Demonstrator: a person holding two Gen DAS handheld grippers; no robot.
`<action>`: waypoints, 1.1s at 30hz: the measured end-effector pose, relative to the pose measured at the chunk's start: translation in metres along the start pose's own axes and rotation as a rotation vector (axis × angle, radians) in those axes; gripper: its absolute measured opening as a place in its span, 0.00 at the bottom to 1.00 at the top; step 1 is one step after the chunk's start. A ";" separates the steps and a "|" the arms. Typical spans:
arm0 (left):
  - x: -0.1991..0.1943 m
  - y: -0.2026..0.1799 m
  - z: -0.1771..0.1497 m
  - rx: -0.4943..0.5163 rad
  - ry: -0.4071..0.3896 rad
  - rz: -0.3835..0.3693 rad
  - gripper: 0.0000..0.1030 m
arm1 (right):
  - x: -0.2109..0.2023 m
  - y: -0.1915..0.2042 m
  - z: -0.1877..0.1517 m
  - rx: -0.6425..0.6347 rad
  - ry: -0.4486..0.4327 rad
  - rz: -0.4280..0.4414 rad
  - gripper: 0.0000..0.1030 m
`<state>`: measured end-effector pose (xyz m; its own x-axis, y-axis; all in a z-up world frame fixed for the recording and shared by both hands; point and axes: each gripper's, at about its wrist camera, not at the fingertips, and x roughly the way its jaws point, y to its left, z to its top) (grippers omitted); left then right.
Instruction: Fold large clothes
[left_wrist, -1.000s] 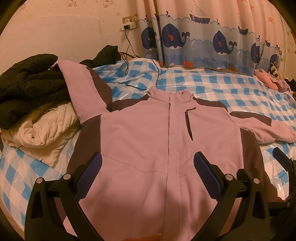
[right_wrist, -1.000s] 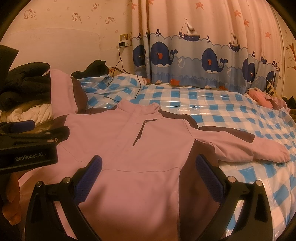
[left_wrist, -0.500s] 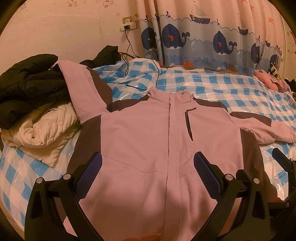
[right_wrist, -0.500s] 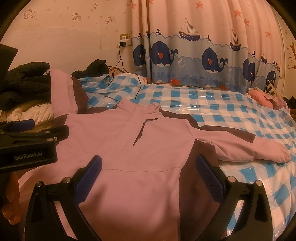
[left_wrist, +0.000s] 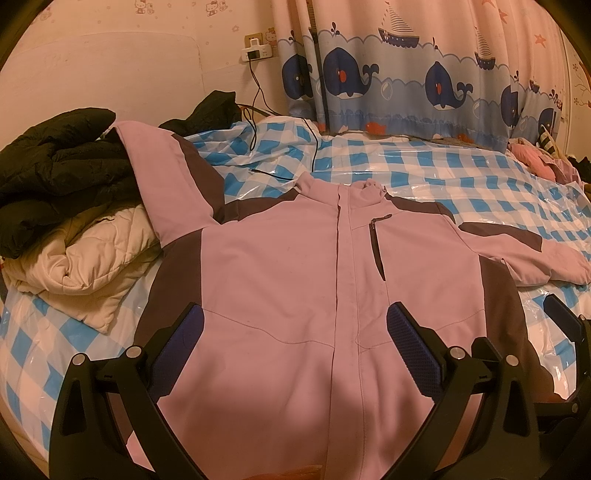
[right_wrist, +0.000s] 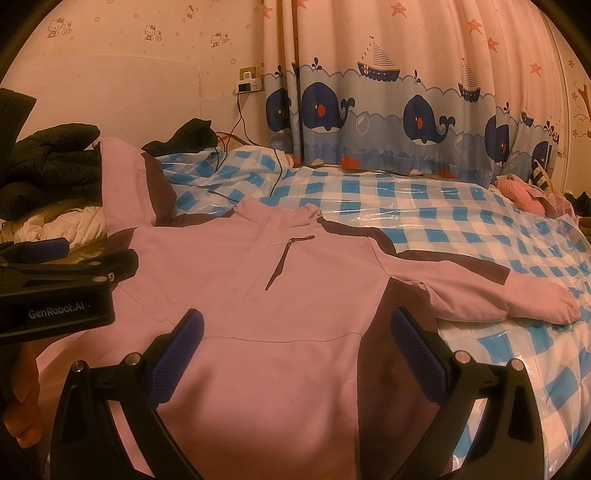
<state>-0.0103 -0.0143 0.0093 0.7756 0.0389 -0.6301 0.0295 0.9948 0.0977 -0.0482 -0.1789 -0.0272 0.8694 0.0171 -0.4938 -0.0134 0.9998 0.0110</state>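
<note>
A large pink jacket (left_wrist: 280, 273) with dark brown panels lies face up and spread flat on the bed; it also shows in the right wrist view (right_wrist: 236, 295). Its left sleeve (left_wrist: 162, 177) runs up over a clothes pile, its right sleeve (right_wrist: 517, 299) lies out to the right. My left gripper (left_wrist: 295, 332) is open and empty, held above the jacket's lower front. My right gripper (right_wrist: 295, 332) is open and empty above the jacket's lower right side. The left gripper's body (right_wrist: 55, 288) shows at the left of the right wrist view.
The bed has a blue-and-white checked plastic cover (left_wrist: 461, 177). A pile of black (left_wrist: 55, 166) and cream (left_wrist: 85, 266) quilted coats sits at the left. A black cable (left_wrist: 280, 136) runs from a wall socket onto the bed. Pink clothes (right_wrist: 528, 195) lie far right by the whale curtain (right_wrist: 406, 110).
</note>
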 end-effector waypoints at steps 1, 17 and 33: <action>0.000 0.000 0.000 0.000 0.000 0.000 0.93 | 0.000 0.000 0.000 0.000 0.000 0.000 0.94; 0.006 -0.013 0.015 -0.004 0.034 -0.025 0.93 | 0.005 -0.023 -0.006 0.087 0.020 -0.017 0.94; 0.026 -0.042 0.008 0.026 0.066 -0.040 0.93 | -0.036 -0.265 -0.009 0.658 0.073 0.050 0.94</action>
<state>0.0137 -0.0561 -0.0055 0.7301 0.0058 -0.6833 0.0770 0.9929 0.0907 -0.0801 -0.4443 -0.0199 0.8393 0.0866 -0.5368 0.2722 0.7877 0.5526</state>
